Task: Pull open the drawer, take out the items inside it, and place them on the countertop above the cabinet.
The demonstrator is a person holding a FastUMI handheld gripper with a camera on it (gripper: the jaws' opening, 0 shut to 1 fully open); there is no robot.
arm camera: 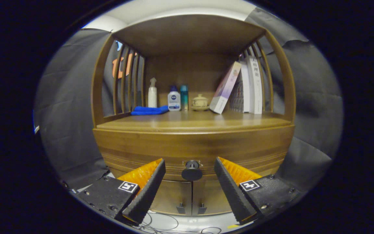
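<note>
Facing a brown wooden cabinet with the gripper spread wide, grasping nothing, its fingers flanking the round dark drawer knob and apparently short of contact. Reading left to right along the wooden countertop: a folded blue cloth, a white pump bottle, a white bottle with a blue cap, a teal cylinder, a small pale lidded pot, a leaning pale book, then upright white books against the right slats. Closed still, the drawer front, so contents hidden; pulling it open judged the step in hand. Best done by easing forward until the knob sits deep between the pads, keeping it centred, closing squarely on its neck, then drawing straight back, level, without twisting. Worth noting for later: bare wood near the front edge, room for setting items down.
</note>
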